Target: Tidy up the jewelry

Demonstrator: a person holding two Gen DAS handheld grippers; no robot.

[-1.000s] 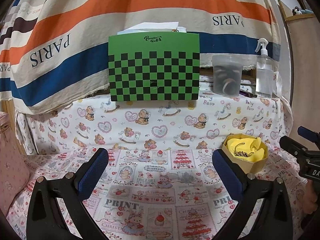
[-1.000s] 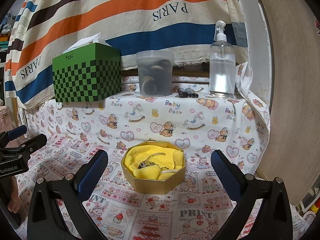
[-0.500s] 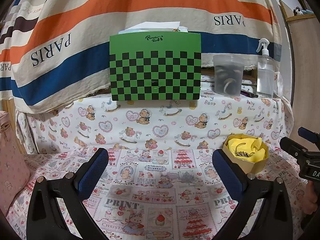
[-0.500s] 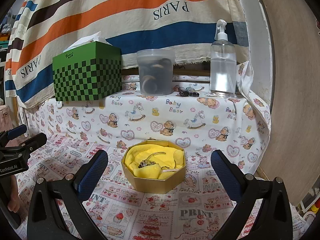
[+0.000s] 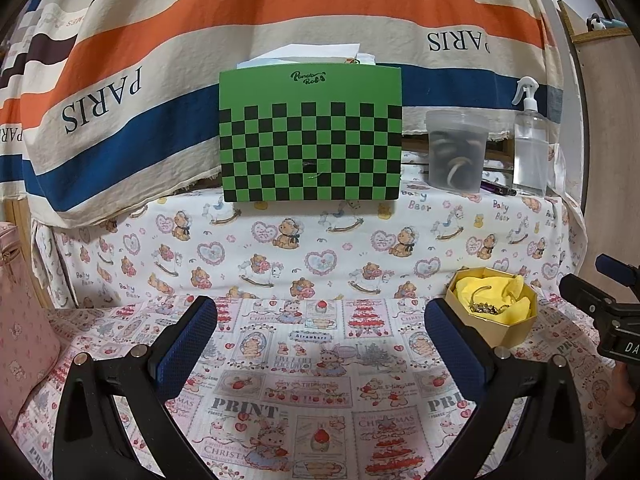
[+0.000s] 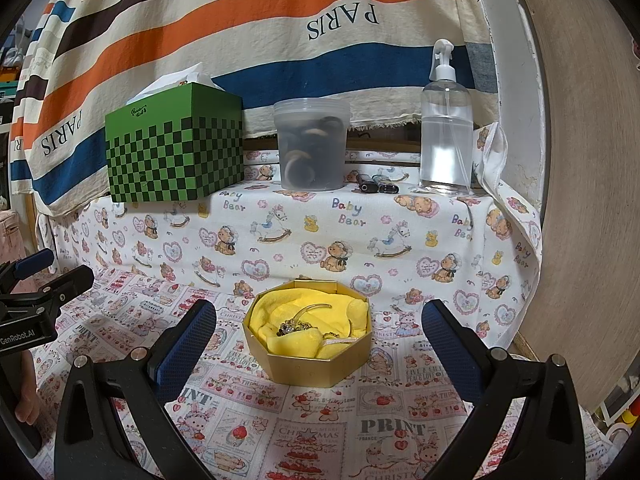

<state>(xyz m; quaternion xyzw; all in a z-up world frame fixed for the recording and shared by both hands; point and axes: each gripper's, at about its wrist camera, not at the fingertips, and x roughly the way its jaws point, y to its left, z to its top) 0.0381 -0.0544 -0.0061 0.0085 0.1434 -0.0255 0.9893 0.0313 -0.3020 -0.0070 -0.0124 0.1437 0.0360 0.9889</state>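
Both my tongs gape wide and hold nothing: left tongs (image 5: 320,318) hover over bare printed cloth (image 5: 304,364), right tongs (image 6: 319,318) face the gold box (image 6: 308,364). Jewelry (image 6: 298,325) lies on yellow cloth (image 6: 276,312) inside that box, on the bench below the shelf with the green tissue box (image 6: 176,148), plastic tub (image 6: 311,144) and spray bottle (image 6: 446,128).

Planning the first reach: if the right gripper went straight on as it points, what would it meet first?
Probably the gold octagonal box with yellow cloth holding jewelry, centred between the right gripper's open fingers; depth uncertain.
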